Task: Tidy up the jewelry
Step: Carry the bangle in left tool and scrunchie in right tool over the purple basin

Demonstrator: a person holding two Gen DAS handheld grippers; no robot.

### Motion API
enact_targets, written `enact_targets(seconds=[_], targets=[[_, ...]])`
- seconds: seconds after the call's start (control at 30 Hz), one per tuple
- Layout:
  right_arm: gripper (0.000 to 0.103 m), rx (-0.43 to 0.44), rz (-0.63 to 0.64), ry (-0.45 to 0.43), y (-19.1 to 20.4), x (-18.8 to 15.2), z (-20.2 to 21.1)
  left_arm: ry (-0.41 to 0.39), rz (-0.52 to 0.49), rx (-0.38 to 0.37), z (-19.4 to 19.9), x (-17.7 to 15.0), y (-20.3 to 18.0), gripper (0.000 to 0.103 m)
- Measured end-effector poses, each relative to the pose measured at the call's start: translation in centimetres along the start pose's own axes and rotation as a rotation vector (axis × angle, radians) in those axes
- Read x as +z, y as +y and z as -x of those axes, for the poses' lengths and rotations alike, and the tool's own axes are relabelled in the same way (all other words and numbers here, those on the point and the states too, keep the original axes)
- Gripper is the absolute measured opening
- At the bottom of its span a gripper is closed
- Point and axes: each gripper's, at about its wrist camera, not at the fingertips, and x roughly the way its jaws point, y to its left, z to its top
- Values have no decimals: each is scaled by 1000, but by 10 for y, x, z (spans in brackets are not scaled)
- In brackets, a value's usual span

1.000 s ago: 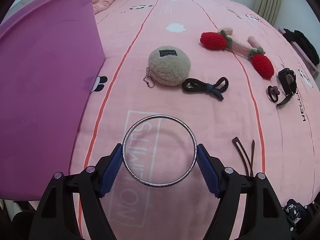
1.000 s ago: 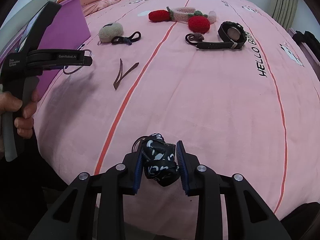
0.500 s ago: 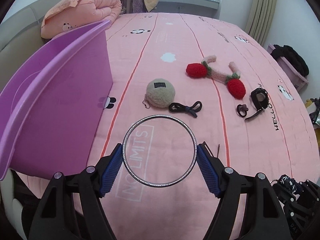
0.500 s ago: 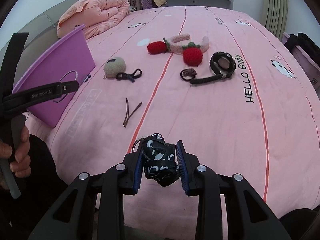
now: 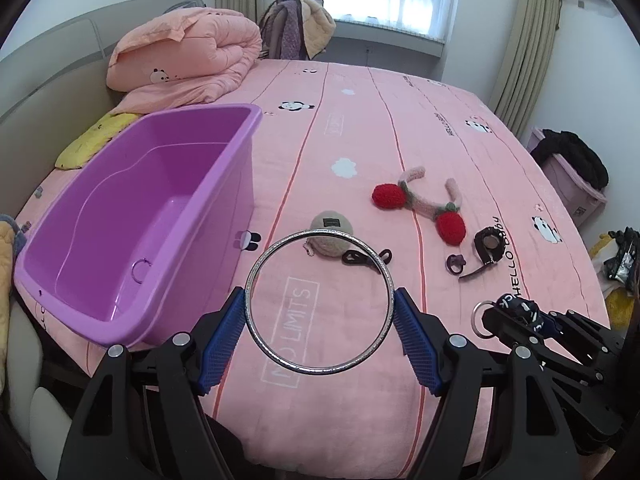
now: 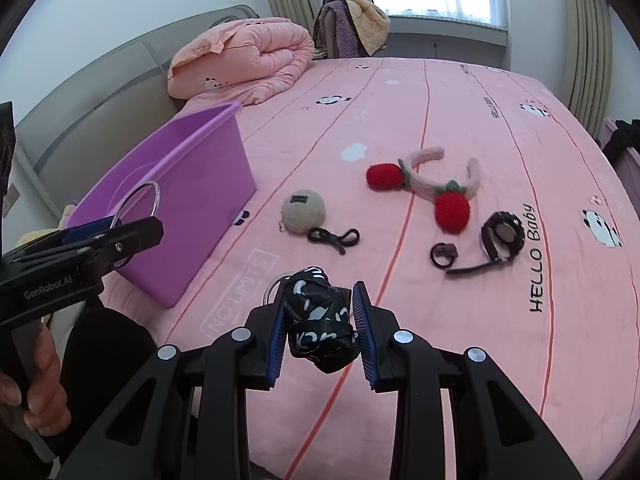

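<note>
- The left gripper [image 5: 319,310] held a silver bangle [image 5: 256,322] clamped between its two blue pads [image 5: 222,336], above the front part of the pink bed cover [image 5: 440,128].
- The right gripper [image 6: 319,322] was closed on a black strap with white letters [image 6: 320,320], and a small metal ring [image 6: 273,289] stuck out at the left side of the strap.
- Only the left wrist view looked down into the purple tub [image 5: 52,240]; a small ring [image 5: 141,271] lay on its bottom near the front wall. In the right wrist view the inside of the tub [image 6: 192,204] was hidden by its wall.
- The right wrist view showed the left gripper [image 6: 132,224] from the side, with the bangle [image 6: 154,196] just in front of the rim of the tub.
- On the cover, both views showed a beige plush pouch [image 5: 331,239], a black hair tie [image 6: 334,238] just beside it, a strawberry headband [image 6: 420,188], a dark watch [image 6: 502,236] and a small dark clip [image 6: 443,254].
</note>
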Motion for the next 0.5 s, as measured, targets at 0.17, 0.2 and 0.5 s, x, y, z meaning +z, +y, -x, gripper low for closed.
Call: enact_targets(seconds=[0.17, 0.2, 0.5], targets=[[30, 62, 60, -31, 32, 36, -3, -22, 54, 23, 23, 17, 28, 71], [30, 77, 67, -36, 39, 42, -3, -26, 67, 31, 28, 22, 36, 71], [30, 216, 179, -74, 122, 117, -24, -88, 177, 138, 54, 47, 118, 71]])
